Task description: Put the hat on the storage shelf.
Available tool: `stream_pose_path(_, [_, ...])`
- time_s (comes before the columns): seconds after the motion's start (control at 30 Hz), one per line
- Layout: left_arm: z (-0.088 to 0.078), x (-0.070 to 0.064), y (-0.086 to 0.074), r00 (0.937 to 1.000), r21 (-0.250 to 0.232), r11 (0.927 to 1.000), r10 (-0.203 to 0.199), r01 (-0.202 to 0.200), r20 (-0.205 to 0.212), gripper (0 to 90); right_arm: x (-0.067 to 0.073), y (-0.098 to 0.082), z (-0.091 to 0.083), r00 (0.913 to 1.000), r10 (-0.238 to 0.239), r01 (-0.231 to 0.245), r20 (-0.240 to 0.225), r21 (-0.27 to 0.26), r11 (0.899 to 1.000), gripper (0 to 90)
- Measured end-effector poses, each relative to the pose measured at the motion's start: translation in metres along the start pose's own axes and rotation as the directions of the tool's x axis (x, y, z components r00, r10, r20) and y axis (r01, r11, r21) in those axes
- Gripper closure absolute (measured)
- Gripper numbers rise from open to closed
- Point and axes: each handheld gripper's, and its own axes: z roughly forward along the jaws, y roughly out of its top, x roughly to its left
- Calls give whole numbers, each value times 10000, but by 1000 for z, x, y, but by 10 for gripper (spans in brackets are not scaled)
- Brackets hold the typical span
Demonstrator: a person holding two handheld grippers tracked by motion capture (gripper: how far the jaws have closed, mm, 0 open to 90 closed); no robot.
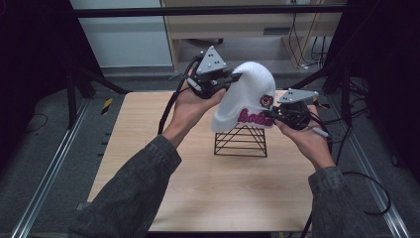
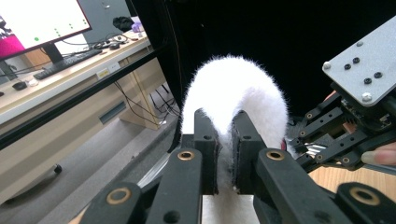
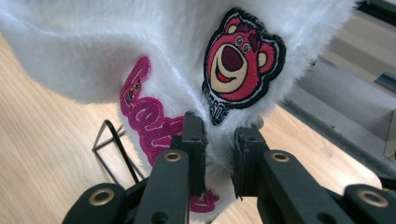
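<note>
One fluffy white hat (image 1: 247, 94) is sitting between two hand-held grippers, left (image 1: 233, 79) and right (image 1: 271, 115), one black wire stand (image 1: 241, 141) is standing just below them on one wooden desk (image 1: 208, 183).

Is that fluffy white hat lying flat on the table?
No, the white hat is perched over a black wire stand, while the left gripper and right gripper pinch its fabric.
</note>
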Motion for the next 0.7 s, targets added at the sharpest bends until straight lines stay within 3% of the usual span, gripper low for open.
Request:
stream_pose_path(0.33, [10,-7,-13,9998,414,9991,18,-27,220,828,-1,-15,7,10000,-37,42,-87,559,9984,778])
stream_pose_path(0.7, [13,-9,-17,9996,621,9981,-8,-9,271,827,-2,-23,6,10000,2,3,-81,676,9977,774])
